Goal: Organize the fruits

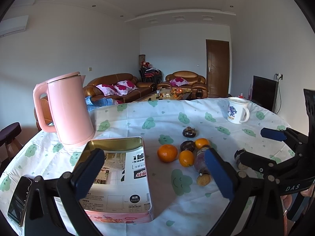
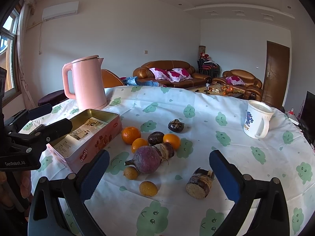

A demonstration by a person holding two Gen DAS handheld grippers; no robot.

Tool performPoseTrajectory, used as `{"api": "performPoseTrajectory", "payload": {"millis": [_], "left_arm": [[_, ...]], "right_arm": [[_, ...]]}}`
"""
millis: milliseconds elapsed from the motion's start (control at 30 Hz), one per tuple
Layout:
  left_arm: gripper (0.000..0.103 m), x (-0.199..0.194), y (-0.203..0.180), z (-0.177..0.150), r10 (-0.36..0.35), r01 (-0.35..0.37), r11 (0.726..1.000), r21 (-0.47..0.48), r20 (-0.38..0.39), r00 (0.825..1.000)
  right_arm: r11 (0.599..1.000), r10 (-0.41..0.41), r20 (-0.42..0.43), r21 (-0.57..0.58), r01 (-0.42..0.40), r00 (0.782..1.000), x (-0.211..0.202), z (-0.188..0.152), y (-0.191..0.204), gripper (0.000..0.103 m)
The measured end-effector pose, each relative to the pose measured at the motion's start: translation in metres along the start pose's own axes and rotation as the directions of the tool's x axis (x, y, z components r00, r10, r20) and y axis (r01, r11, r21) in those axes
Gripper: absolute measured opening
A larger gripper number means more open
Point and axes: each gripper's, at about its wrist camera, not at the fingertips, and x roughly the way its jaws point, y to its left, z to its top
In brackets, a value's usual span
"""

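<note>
1. Left tongs point(image 1: 155, 175) released, jaws wide apart, nothing between them; they hover low over the desk point(image 1: 196, 110), left blue pad over the tin box point(image 1: 118, 177).
2. Right tongs point(image 2: 159, 175) also released and empty, hovering over the fruit pile.
3. Tin box is open, printed paper lies inside; in the right wrist view it sits at 9 o'clock of the fruit cluster.
4. Three oranges point(image 2: 131, 135) grouped mid-desk, the biggest nearest the tin.
5. Two dark round fruits point(image 2: 175, 125) at 12 o'clock of the cluster, one between the oranges, one farther back and apart.
6. Purple root vegetable point(image 2: 146, 161) just in front of the oranges, touching a cut dark stalk piece behind it.
7. Two small yellow-brown fruits point(image 2: 148, 188) at 6 o'clock of the root, one touching it, one apart.
8. Cut stalk chunk point(image 2: 199, 182) lies alone at 4 o'clock, near the right pad.
9. Pink kettle point(image 2: 86, 82) stands behind the tin; white mug point(image 2: 256, 122) at 2 o'clock, well apart.
</note>
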Motion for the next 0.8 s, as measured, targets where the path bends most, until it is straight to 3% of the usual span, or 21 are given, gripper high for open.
{"api": "performPoseTrajectory", "payload": {"millis": [800], "left_arm": [[0.103,0.0069,-0.0053,-0.0043,-0.003,0.003,1.000,0.016,-0.022,1.000]], "right_arm": [[1.000,-0.002,-0.008,0.018,0.002,1.000,0.0033,-0.0055,-0.0062,0.102]]}}
